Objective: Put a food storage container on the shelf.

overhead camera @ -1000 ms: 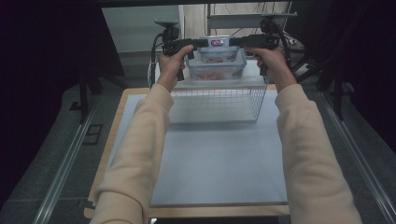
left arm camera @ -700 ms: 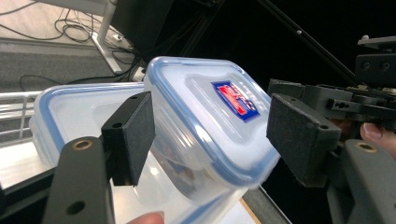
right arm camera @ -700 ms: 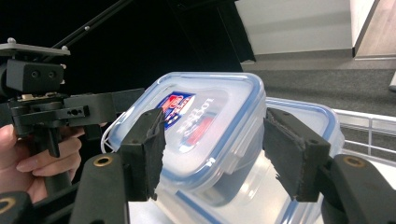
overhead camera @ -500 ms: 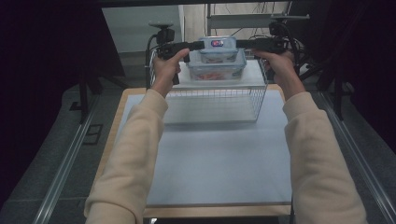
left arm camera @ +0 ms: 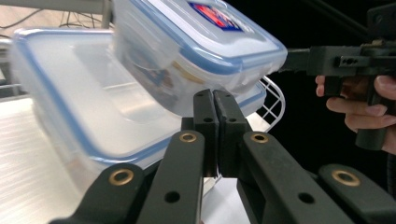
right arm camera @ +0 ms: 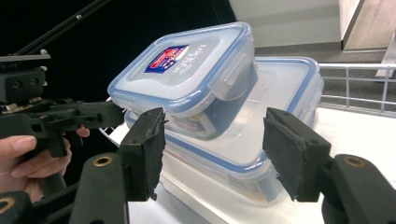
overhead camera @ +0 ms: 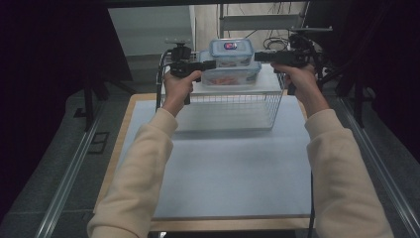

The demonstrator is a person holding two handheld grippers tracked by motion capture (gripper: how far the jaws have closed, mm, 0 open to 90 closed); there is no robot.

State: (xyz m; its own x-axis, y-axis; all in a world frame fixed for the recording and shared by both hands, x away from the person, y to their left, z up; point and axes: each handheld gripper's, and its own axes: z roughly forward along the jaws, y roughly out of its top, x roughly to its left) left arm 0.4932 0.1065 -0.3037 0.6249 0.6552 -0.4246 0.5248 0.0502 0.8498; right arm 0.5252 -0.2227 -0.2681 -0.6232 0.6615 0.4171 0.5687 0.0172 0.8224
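Note:
A small clear container (overhead camera: 231,49) with a blue-rimmed lid and a red label lies tilted on a larger clear container (overhead camera: 230,75). Both rest on the white top of a wire basket (overhead camera: 228,106). My left gripper (overhead camera: 210,64) is at their left end. In the left gripper view it (left arm camera: 213,100) is shut with nothing between the jaws, its tips right under the small container (left arm camera: 196,37) and in front of the large one (left arm camera: 70,102). My right gripper (overhead camera: 257,57) is at the right end. It (right arm camera: 212,140) stands open, facing the small container (right arm camera: 187,70) and the large container (right arm camera: 285,93).
The basket stands at the far edge of a pale grey mat (overhead camera: 223,168) on a wooden table (overhead camera: 126,124). Dark curtains and stands flank the table. Both sleeves reach in from the bottom of the high view.
Both grippers have come down a little and now sit level with the containers' ends. The stacked containers stay on the basket top.

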